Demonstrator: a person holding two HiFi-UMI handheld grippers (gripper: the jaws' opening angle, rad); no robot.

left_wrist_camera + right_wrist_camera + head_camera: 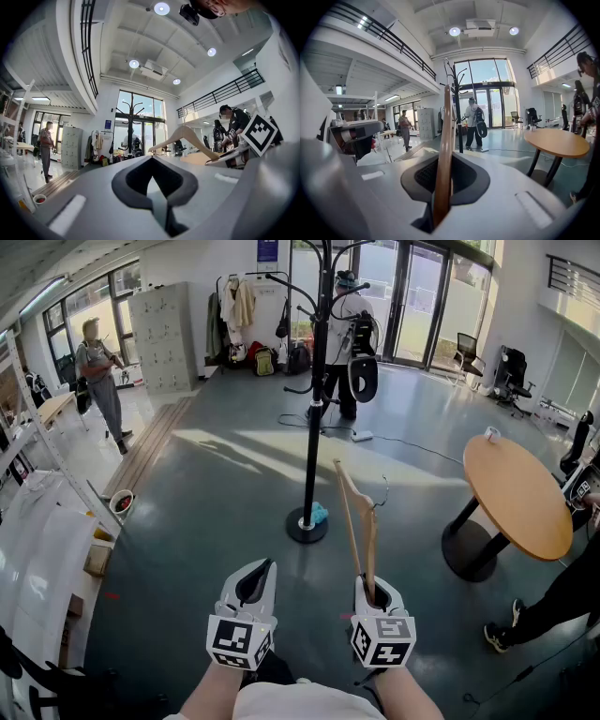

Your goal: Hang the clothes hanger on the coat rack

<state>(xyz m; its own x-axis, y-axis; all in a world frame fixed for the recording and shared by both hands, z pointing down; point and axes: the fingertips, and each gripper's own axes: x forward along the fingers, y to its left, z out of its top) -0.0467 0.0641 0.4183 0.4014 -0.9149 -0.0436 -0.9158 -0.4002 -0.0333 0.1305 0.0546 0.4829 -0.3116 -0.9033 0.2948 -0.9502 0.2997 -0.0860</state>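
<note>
Wooden clothes hanger (360,521), probably light, stiff and smooth: one arm end clamped in right tongs (375,596), short of coat rack (314,409); left tongs (251,585) closed, empty.

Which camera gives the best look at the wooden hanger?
The left gripper view: the hanger appears side-on, both shoulders and its hook visible. The head view shows it foreshortened, rising from the right gripper. The right gripper view sees it edge-on, clamped between its jaws.
</note>
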